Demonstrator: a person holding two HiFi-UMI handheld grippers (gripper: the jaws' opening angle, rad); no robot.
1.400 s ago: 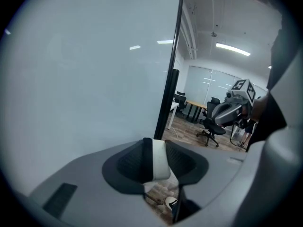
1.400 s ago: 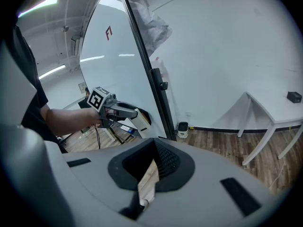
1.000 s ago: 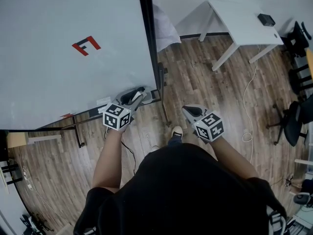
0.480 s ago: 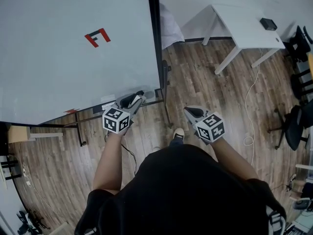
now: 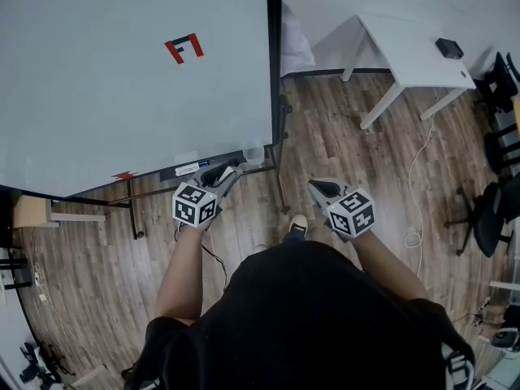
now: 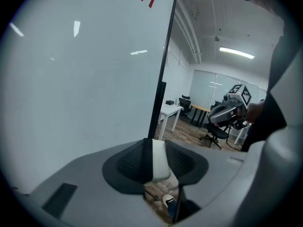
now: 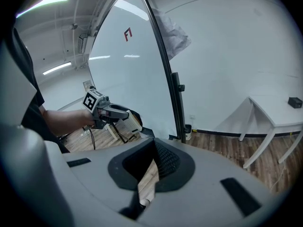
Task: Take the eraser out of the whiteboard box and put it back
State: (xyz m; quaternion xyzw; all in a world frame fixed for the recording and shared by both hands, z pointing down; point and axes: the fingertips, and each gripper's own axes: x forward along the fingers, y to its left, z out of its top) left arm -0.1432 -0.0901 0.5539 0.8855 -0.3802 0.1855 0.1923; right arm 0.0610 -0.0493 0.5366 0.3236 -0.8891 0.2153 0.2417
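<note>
The wooden floor (image 5: pixel 341 136) carries the whiteboard's dark stand legs (image 5: pixel 132 218), a white tabletop (image 5: pixel 414 47) on slanted legs bearing a small black device (image 5: pixel 448 48), and black office chairs (image 5: pixel 487 208).

You had both arms bent and reaching fwd, one tool in each hand. L forearm (image 5: pixel 183 258) ran nearly straight ahead. The L tool (image 5: pixel 226 173) pointed fwd and a bit to the R, jaws clamped on the eraser (image 6: pixel 159 161). R forearm (image 5: pixel 382 254) angled inward. The R tool (image 5: pixel 321 188) pointed fwd-left, jaws closed w/ nothing betw. them. The tools were level w/ each other, clearly apart.
</note>
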